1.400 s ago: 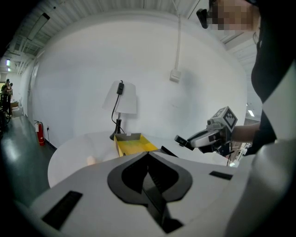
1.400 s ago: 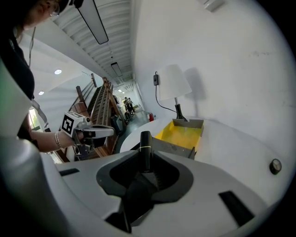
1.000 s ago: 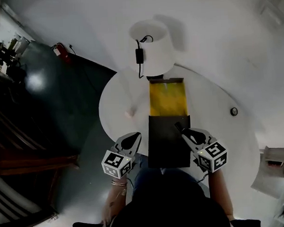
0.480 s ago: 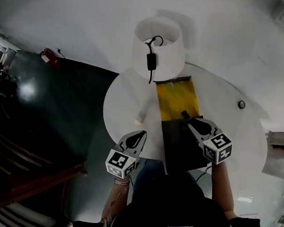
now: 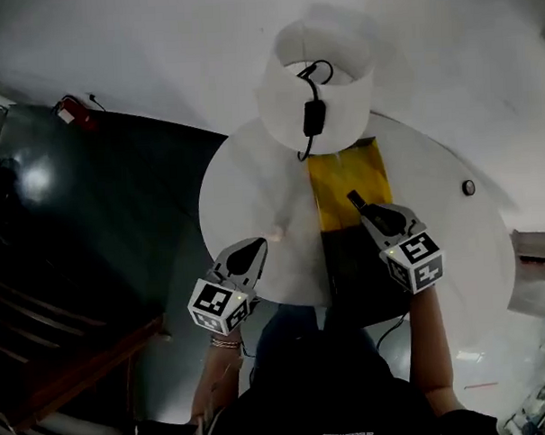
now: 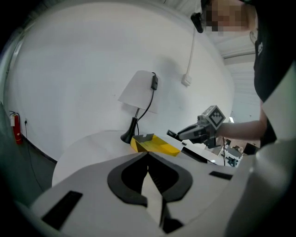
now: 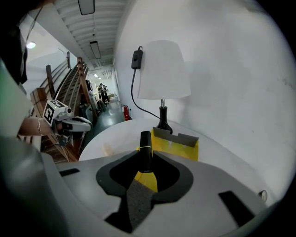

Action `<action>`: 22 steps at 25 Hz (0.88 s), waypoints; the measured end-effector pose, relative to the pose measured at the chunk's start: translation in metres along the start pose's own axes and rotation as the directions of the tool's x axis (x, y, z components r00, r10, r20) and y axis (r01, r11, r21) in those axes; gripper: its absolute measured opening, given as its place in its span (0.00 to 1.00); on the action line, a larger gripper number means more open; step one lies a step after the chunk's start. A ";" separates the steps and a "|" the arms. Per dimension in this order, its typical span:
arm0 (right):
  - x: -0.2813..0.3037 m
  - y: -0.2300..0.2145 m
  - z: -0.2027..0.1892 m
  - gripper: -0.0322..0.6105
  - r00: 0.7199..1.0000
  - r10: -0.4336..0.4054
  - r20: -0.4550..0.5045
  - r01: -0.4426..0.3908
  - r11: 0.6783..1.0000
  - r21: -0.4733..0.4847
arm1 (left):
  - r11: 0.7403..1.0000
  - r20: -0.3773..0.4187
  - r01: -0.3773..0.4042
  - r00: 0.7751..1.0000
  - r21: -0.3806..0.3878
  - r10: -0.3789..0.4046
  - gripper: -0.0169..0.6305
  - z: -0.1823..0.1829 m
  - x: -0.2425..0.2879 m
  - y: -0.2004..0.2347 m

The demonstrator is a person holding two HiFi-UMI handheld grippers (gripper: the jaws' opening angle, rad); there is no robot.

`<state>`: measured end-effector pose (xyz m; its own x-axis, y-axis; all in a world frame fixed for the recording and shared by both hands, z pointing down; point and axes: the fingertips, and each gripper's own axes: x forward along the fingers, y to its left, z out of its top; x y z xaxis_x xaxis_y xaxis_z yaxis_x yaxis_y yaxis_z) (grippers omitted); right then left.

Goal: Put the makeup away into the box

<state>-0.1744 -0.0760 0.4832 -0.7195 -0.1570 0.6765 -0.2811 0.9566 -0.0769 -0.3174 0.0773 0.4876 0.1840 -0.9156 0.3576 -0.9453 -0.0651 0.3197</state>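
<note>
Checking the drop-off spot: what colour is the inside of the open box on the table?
Yellow. The open rectangular box shows it best in the right gripper view.

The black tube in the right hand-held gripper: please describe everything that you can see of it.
The black tube is slim and cylindrical, glossy like plastic, with a thin gold band around it, probably where a cap joins; it looks closed. The right hand-held gripper is shut on its lower part, so the upper end sticks out beyond the jaws, pointing forward and down toward the open yellow box on the round white table. Nothing else touches it.
</note>
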 end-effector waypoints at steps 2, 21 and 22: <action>0.008 0.001 0.003 0.21 1.000 0.006 -0.017 -0.007 1.000 -0.015 | 1.000 -0.006 0.002 1.000 0.002 -0.002 0.05 -0.001 -0.001 0.010; 0.077 -0.004 -0.023 0.21 0.946 0.117 -0.302 -0.182 0.963 -0.199 | 0.999 -0.094 -0.010 0.996 -0.036 0.007 0.05 -0.016 0.023 0.060; 0.079 -0.003 -0.025 0.21 0.940 0.128 -0.316 -0.198 0.959 -0.201 | 0.999 -0.099 -0.010 0.995 -0.038 0.006 0.05 -0.017 0.025 0.061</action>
<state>-0.2141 -0.0854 0.5553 -0.5119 0.0523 0.8575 0.0001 0.9981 -0.0608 -0.3659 0.0572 0.5305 0.2043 -0.8720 0.4448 -0.9361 -0.0412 0.3492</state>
